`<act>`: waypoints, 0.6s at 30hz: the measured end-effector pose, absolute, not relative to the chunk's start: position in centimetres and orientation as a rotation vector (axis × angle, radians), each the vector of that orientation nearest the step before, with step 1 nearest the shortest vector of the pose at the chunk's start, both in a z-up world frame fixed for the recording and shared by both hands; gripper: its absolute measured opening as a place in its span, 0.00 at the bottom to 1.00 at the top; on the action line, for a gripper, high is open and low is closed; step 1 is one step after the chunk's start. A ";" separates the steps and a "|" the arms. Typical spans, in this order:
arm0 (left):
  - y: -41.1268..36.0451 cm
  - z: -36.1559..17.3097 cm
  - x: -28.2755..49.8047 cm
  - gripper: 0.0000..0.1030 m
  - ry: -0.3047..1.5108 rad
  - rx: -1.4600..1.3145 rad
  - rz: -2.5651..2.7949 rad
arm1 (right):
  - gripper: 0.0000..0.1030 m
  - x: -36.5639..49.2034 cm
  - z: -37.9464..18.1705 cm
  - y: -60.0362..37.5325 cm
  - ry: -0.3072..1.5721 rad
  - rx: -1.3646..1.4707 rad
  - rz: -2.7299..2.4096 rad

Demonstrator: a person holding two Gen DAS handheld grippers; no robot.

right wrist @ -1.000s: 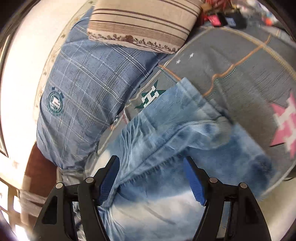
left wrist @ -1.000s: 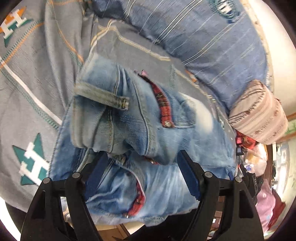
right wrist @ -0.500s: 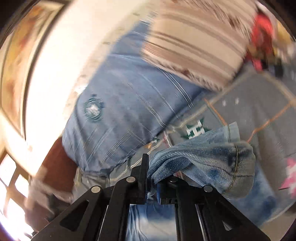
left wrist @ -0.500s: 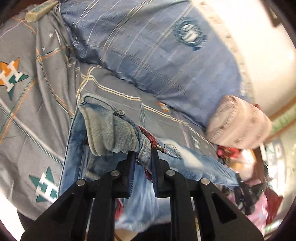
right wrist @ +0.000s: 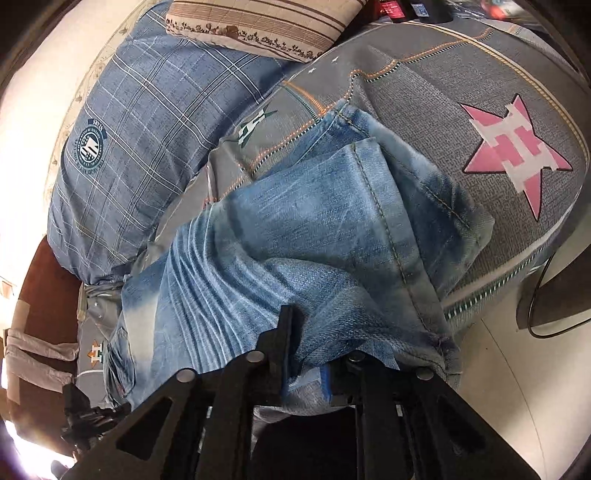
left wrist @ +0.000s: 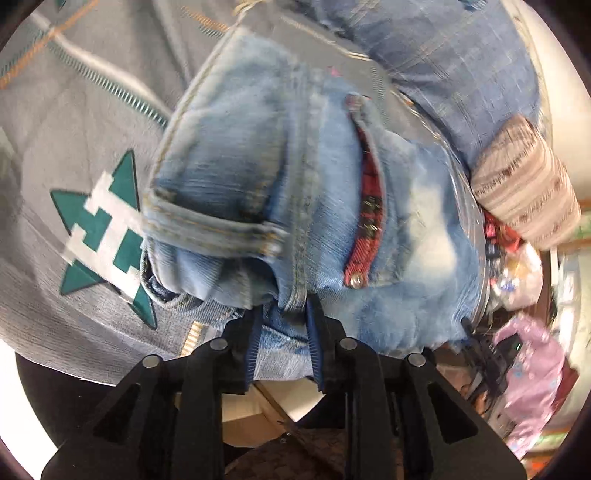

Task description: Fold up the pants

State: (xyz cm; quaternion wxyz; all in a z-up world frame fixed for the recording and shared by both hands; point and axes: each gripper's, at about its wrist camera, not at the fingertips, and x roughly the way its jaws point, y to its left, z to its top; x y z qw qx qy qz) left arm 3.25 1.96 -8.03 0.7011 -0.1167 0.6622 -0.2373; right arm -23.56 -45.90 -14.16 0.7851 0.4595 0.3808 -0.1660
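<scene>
Light blue jeans (left wrist: 295, 177) with red plaid pocket trim lie on a grey bedspread (left wrist: 74, 129). In the left wrist view the waistband end is doubled over, and my left gripper (left wrist: 282, 339) is shut on a bunch of that denim at the near edge. In the right wrist view the leg end of the jeans (right wrist: 314, 240), hems up, is folded over. My right gripper (right wrist: 306, 354) is shut on the denim there; the cloth drapes over its fingers and hides the tips.
A blue plaid pillow (right wrist: 147, 122) and a striped beige pillow (right wrist: 258, 22) lie at the far side of the bed. The bedspread shows a pink star (right wrist: 517, 147) and a green star (left wrist: 107, 236). Floor and a black cable (right wrist: 535, 295) lie beyond the bed edge. Clutter (left wrist: 528, 362) sits at right.
Both grippers closed on the jeans from open a second ago. Since half a second ago both have come down lower and closer to the bed, still holding the denim, which now lies folded over itself.
</scene>
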 end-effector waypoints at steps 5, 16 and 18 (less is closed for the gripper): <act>3.8 -4.0 1.0 0.24 1.395 -0.164 -0.689 | 0.31 -25.6 -12.0 -45.6 0.875 0.927 -0.435; 5.6 -3.7 11.1 0.67 1.296 -0.282 -0.495 | 0.75 -23.9 -8.0 -49.0 0.730 0.720 -0.598; 4.8 -6.0 11.9 0.67 1.364 -0.338 -0.488 | 0.75 -22.8 -9.2 -49.8 0.741 0.733 -0.608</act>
